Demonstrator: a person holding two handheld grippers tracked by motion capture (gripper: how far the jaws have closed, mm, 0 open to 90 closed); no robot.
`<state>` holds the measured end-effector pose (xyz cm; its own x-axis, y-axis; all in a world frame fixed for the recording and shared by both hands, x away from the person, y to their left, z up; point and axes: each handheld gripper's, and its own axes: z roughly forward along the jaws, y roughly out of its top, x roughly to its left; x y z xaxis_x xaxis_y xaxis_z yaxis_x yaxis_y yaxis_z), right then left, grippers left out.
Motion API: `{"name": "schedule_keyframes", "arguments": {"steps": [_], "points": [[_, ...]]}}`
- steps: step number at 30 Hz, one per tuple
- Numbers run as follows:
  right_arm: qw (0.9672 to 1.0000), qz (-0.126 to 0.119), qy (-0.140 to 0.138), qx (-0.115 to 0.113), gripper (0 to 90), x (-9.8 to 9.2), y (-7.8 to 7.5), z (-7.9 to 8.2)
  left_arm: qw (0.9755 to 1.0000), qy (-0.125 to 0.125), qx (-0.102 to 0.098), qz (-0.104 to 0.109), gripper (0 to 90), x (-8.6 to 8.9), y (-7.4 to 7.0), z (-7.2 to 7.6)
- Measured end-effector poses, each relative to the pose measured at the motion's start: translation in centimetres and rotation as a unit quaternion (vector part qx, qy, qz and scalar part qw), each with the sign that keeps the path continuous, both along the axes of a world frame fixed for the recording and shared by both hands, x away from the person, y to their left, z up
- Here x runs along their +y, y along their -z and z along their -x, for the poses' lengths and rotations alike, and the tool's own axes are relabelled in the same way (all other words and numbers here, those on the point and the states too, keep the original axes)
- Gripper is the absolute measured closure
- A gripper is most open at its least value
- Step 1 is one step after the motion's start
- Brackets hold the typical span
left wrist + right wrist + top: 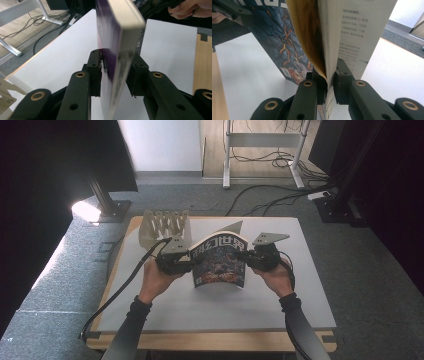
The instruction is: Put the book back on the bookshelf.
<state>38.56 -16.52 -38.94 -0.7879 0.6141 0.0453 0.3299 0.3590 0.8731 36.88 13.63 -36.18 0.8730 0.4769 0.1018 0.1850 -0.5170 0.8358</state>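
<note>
A paperback book (220, 260) with a dark, colourful cover stands upright above the white table (200, 305), held between both grippers. My left gripper (189, 262) is shut on its spine edge; in the left gripper view the pads press both sides of the book (117, 37), with my left gripper (116, 72) low on it. My right gripper (247, 256) is shut on the opposite, page edge. In the right gripper view my right gripper (329, 85) pinches a wad of pages of the book (329, 37), while the lava-patterned cover bows away to the left and a printed page hangs free on the right.
A pale wooden slotted rack (165, 226) stands at the table's back left corner, just behind the left hand. The table's wooden border (210, 340) shows along the near edge. Cables (270, 195), white desk legs (227, 155) and dark stands lie on the carpet beyond.
</note>
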Motion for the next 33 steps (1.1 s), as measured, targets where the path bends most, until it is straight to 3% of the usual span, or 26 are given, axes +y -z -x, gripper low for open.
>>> {"name": "schedule_keyframes", "arguments": {"steps": [5, 6, 7, 10, 16, 20, 23, 25, 27, 33], "points": [[1.0000, 0.001, -0.001, -0.001, 78.8, -0.1, 0.0, 0.1, 0.9999, -0.001, 0.016, -0.004, 67.9, -1.0, 0.1, -1.2], [1.0000, 0.001, -0.001, -0.002, 78.7, -0.1, 0.1, 0.2, 0.9999, -0.003, 0.015, -0.002, 69.5, -1.0, 0.2, -1.3], [1.0000, 0.001, 0.001, -0.002, 77.9, -0.3, 0.2, 0.2, 0.9999, -0.006, 0.011, -0.001, 79.2, -1.0, 0.2, -1.4], [1.0000, -0.001, 0.000, -0.001, 75.0, -0.6, 0.3, 0.2, 1.0000, -0.005, 0.005, 0.001, 81.9, -1.0, 0.3, -1.3], [0.9983, 0.030, 0.044, -0.022, 63.5, -1.5, 0.7, 0.7, 1.0000, 0.003, -0.006, -0.005, 82.3, -0.7, 0.3, -1.0], [0.9974, 0.020, 0.068, -0.012, 56.0, -3.2, 1.5, 0.9, 0.9999, 0.002, 0.009, 0.010, 82.4, 0.1, 0.4, -1.3], [0.9966, 0.018, 0.080, -0.001, 48.0, -4.1, 2.5, 0.9, 0.9998, -0.001, 0.015, 0.012, 82.5, 0.4, 0.4, -1.4], [0.9956, 0.034, 0.087, 0.006, 39.2, -4.6, 3.7, 0.9, 0.9995, 0.000, 0.026, 0.018, 82.6, 0.7, 0.3, -1.5], [0.9951, 0.041, 0.089, 0.005, 36.6, -4.7, 4.1, 1.0, 0.9993, -0.001, 0.031, 0.021, 82.6, 1.0, 0.2, -1.5], [0.9920, 0.060, 0.109, 0.026, 20.6, -5.1, 7.3, 1.1, 0.9990, -0.008, 0.036, 0.023, 82.7, 1.8, -0.2, -1.3]]}}
